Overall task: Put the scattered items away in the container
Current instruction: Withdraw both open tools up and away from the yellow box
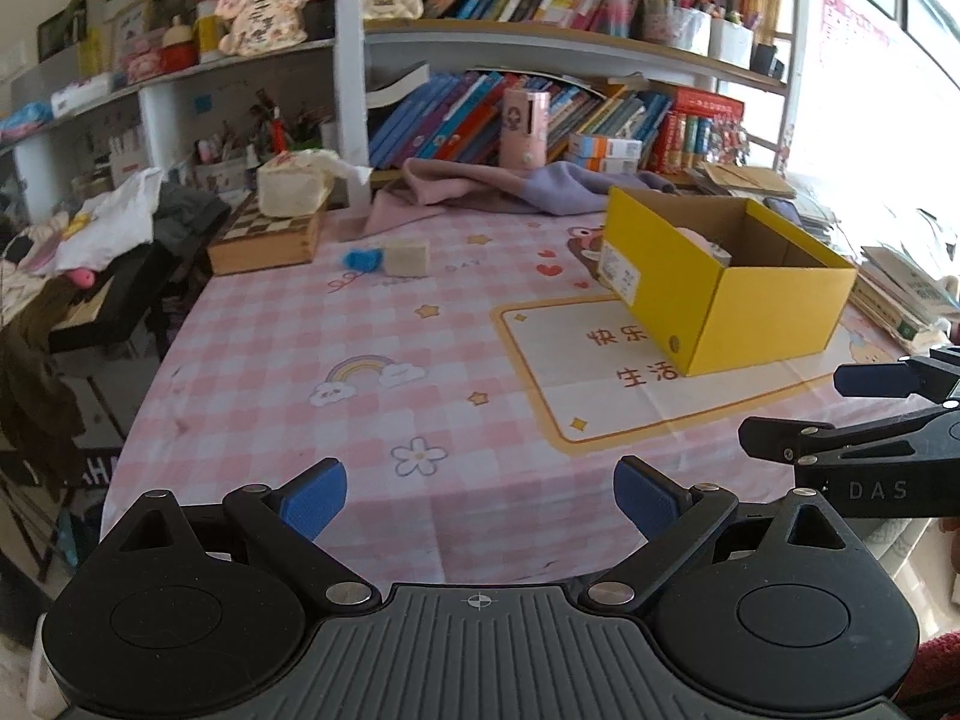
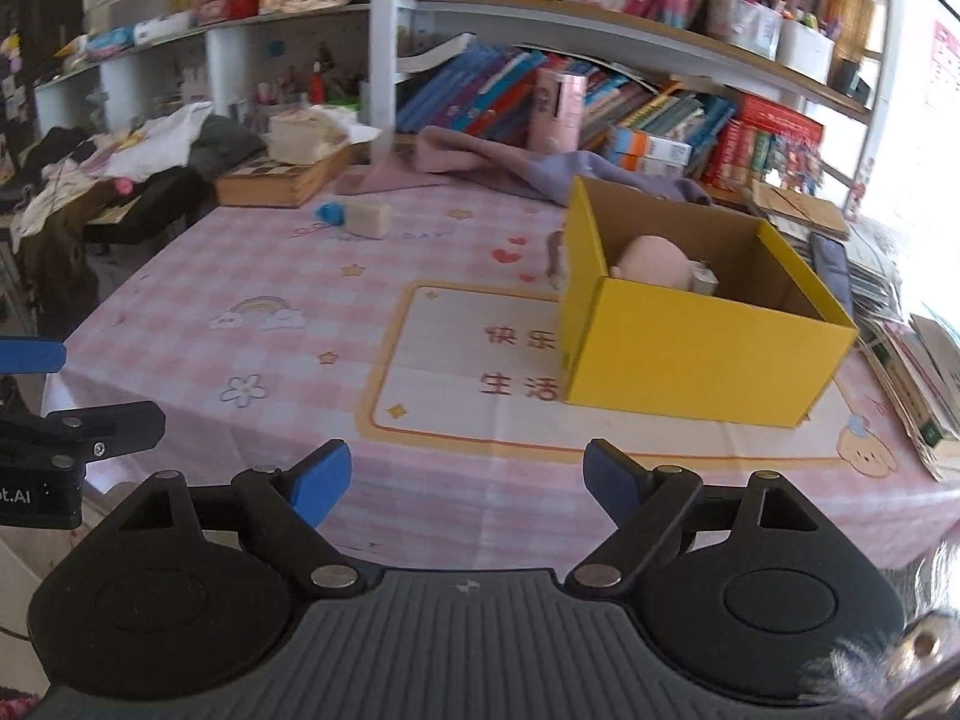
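Observation:
A yellow cardboard box [image 1: 774,312] [image 2: 702,354] stands open on the right of the pink checked tablecloth [image 1: 360,360]. A pale pink round item [image 2: 651,261] and a small white item [image 2: 702,279] lie inside it. A beige block [image 1: 406,257] [image 2: 367,219] and a small blue item [image 1: 362,258] [image 2: 330,213] lie side by side at the far left of the table. My left gripper [image 1: 480,501] is open and empty above the near table edge. My right gripper [image 2: 467,483] is open and empty, near the front edge, well short of the box.
A wooden chessboard box [image 1: 264,240] with a tissue pack [image 1: 294,186] sits at the back left. Pink and purple cloths [image 1: 510,189] lie along the back. Bookshelves [image 1: 540,60] stand behind. Stacked books [image 2: 918,384] lie right of the box. A chair with clothes [image 1: 90,252] is on the left.

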Available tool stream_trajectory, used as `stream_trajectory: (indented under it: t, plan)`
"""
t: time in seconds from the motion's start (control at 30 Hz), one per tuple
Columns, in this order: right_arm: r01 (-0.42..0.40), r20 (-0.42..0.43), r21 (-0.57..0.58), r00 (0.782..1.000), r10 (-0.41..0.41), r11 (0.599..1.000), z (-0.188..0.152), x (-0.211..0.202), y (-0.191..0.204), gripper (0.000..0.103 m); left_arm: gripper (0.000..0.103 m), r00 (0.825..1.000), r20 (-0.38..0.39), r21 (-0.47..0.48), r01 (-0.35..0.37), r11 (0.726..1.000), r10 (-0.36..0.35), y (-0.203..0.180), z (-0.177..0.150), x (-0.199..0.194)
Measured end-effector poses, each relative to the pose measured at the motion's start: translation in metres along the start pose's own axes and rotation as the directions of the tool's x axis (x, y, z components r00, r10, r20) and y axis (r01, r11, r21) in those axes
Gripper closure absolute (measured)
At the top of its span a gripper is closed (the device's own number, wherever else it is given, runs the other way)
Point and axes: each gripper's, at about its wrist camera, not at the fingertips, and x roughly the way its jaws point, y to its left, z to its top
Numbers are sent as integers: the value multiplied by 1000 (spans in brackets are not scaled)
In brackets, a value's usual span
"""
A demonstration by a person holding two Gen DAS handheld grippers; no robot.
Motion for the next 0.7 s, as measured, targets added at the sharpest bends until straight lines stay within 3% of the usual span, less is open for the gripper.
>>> stream_trajectory:
  t: [0.4,0.7]
  plan:
    - [-50,6,-66,999,51,997,20,18,35,19,5,999,-4,-51,-43,998,43,33,1,2]
    - [-57,9,-85,998,58,995,30,24,42,19,5,1000,-6,-40,-16,999,16,36,7,12]
